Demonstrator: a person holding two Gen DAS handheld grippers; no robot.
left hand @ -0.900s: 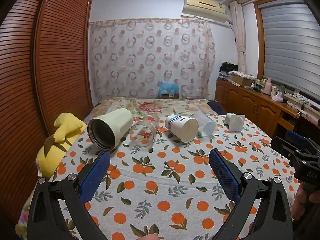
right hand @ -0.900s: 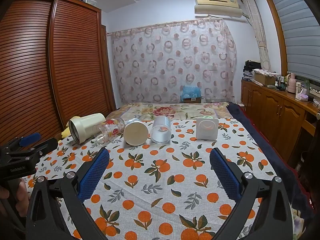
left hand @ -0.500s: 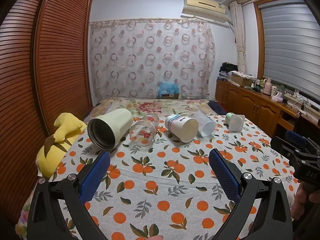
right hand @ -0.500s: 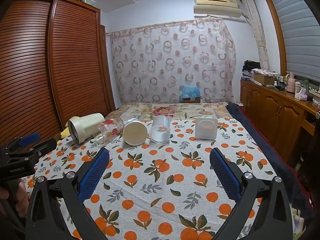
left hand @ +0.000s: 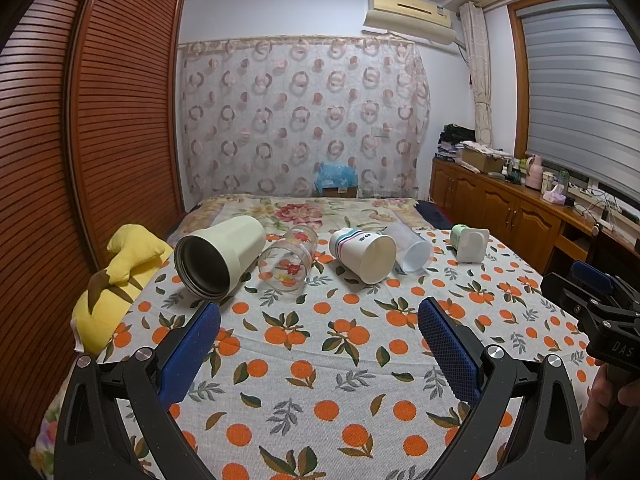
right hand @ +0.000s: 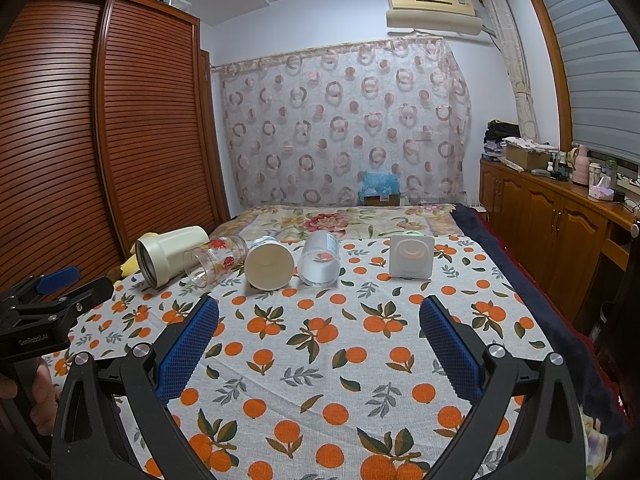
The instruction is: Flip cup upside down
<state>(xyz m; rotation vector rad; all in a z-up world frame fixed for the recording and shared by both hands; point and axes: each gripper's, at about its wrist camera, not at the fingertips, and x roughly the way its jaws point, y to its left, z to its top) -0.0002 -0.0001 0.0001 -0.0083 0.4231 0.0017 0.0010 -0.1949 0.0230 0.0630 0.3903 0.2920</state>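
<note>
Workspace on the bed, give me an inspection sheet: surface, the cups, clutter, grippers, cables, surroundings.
Surface: orange-print cloth spread over the bed.
Job's things: five cups in a row, all on their sides: cream tumbler, floral glass, striped paper cup, frosted plastic cup, square white cup. None inverted yet.
Clutter: yellow plush toy at the cloth's left edge.
Grippers: left gripper open, holding nothing; right gripper open, holding nothing; both short of the cups.
Cables: wires on the sideboard by the window.
Surroundings: slatted wardrobe, patterned curtain, air conditioner.
</note>
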